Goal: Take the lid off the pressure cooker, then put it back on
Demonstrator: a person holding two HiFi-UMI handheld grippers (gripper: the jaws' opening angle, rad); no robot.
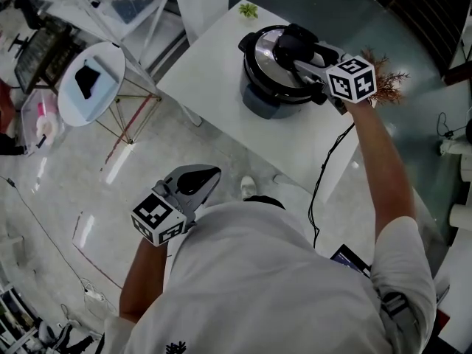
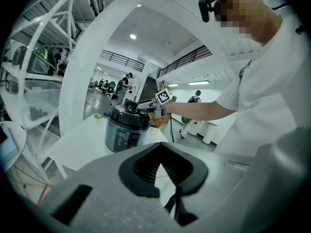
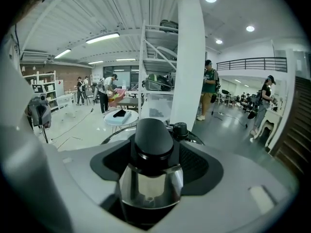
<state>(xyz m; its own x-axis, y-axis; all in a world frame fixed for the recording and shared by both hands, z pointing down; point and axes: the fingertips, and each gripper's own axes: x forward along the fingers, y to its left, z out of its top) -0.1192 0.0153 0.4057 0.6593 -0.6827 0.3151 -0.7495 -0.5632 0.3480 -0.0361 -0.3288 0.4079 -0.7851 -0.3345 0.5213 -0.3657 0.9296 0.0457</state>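
The pressure cooker (image 1: 262, 98) stands on the white table (image 1: 210, 76) with its lid (image 1: 274, 68) on. My right gripper (image 1: 293, 46) reaches over the lid from the right. In the right gripper view the black lid handle (image 3: 153, 140) sits between the jaws of the right gripper (image 3: 154, 147), which stand wide with a slim gap on each side. My left gripper (image 1: 203, 179) hangs low beside my body, well off the table, jaws together and empty. In the left gripper view this left gripper (image 2: 163, 171) faces the cooker (image 2: 127, 130) from afar.
A small green sprig (image 1: 248, 9) lies at the table's far corner and a dried brown plant (image 1: 387, 80) beside my right hand. A black cord (image 1: 324, 168) drops off the table's near edge. A round side table (image 1: 92, 83) stands left on the floor.
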